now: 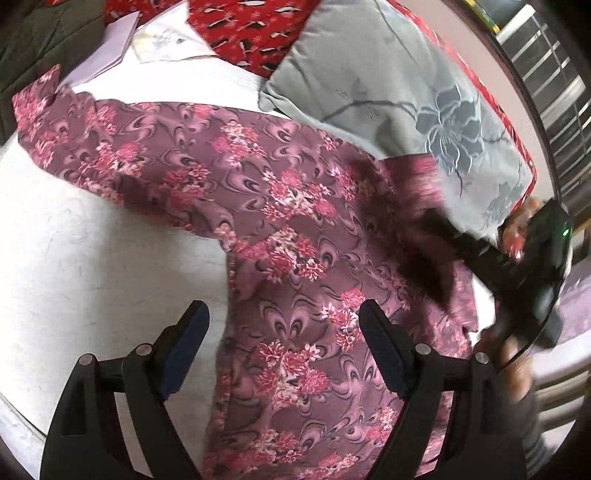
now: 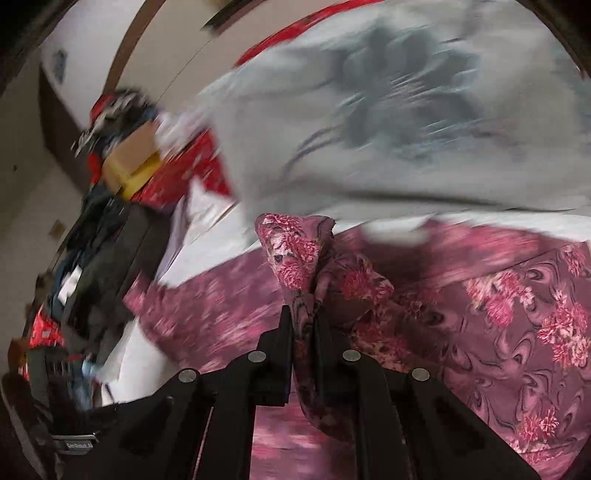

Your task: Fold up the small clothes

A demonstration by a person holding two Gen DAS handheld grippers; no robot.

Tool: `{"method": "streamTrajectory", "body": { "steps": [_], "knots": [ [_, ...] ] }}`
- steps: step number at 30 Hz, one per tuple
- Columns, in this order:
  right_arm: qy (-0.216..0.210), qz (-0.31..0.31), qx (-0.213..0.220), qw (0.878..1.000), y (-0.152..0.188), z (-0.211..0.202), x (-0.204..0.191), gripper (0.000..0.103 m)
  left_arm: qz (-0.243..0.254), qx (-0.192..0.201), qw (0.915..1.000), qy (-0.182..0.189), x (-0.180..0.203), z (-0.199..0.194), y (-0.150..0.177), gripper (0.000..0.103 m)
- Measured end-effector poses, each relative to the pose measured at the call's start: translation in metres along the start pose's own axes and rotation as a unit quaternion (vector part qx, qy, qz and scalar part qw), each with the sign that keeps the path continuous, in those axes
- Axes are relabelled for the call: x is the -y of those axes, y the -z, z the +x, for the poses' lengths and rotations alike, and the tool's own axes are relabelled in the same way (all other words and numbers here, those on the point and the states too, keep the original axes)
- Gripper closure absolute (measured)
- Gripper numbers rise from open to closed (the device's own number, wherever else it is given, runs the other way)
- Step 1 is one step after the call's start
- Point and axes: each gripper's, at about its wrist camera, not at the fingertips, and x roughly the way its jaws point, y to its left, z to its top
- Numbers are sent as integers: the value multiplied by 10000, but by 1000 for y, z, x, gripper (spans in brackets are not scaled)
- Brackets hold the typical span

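Note:
A mauve top with pink flower print [image 1: 258,206] lies spread on a white surface [image 1: 92,240], one sleeve stretched to the left. My left gripper [image 1: 284,314] is open and empty, hovering above the garment's lower body. My right gripper [image 2: 303,321] is shut on a bunched fold of the same floral top [image 2: 306,258] and holds it lifted above the rest of the cloth. In the left wrist view the right gripper [image 1: 436,236] shows blurred at the right, pinching the top's right sleeve.
A grey pillow with a flower pattern [image 1: 406,96] lies just behind the top. Red patterned bedding [image 1: 251,26] and white folded items [image 1: 122,40] lie further back. A pile of dark clothes and a box [image 2: 122,166] sits at the left in the right wrist view.

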Motion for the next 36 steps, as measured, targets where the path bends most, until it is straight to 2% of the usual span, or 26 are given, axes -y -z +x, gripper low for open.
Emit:
{"method": "streamTrajectory", "body": {
  "steps": [3,4,7,9,11,15,17,18,19,20,21,23,24,25,26,27,29,30,32,33,34,36],
  "knots": [
    [69,-76,-470,9988,26,29,-17,78,-197,-53,9996,172,-5,2,0,20],
    [33,-62,-708,9975,37,37,-19,78,-265,-102,9993,248,-5,4,-1,20],
    [-36,-94,-842,9964,55,25,-15,72,-370,-261,9979,457,2,16,-3,20],
    [-136,-76,-634,9979,60,-3,-3,64,-372,-371,9968,595,12,27,-5,20],
    [28,31,-381,9993,58,-34,18,57,-381,-580,9952,693,27,45,-9,20],
    [702,558,124,9959,47,-87,84,54,-530,-931,9917,705,54,85,-17,20],
    [1072,910,369,9894,44,-110,122,52,-598,-831,9930,582,66,97,-25,20],
    [1317,1232,536,9821,44,-124,149,51,-567,-703,9946,503,70,98,-29,27],
    [1429,1441,620,9772,46,-131,165,51,-500,-517,9966,394,75,97,-34,42],
    [1534,1728,703,9704,48,-139,185,51,-413,-416,9978,298,79,97,-39,90],
    [1577,1899,720,9664,50,-143,199,51,-404,-433,9980,219,81,99,-43,94],
    [1512,2174,648,9621,55,-144,220,51,-531,-245,9980,252,78,90,-47,94],
    [1280,2253,536,9643,57,-140,229,51,-507,-110,9983,253,78,83,-48,94],
    [1058,2270,384,9674,58,-134,232,56,-449,40,9987,219,79,74,-48,94],
    [899,2216,233,9707,59,-128,232,67,-400,202,9989,137,78,65,-46,94],
    [852,2018,257,9754,57,-127,227,99,-372,303,9988,98,75,58,-43,94],
    [740,1665,690,9808,55,-139,214,98,-391,414,9984,1,64,51,-34,93],
    [730,1608,922,9800,57,-146,210,99,-390,317,9987,-118,59,57,-29,91],
    [904,1719,756,9780,61,-137,214,99,-406,-146,9980,-467,43,78,-20,86],
    [1122,1742,343,9777,62,-122,219,98,-526,-276,9975,-378,33,83,-16,85],
    [1250,1696,141,9775,65,-116,218,97,-770,-189,9968,-101,22,74,-14,85],
    [1408,1551,348,9772,64,-131,208,91,-955,73,9953,-108,14,52,-14,86]
  ]
}}
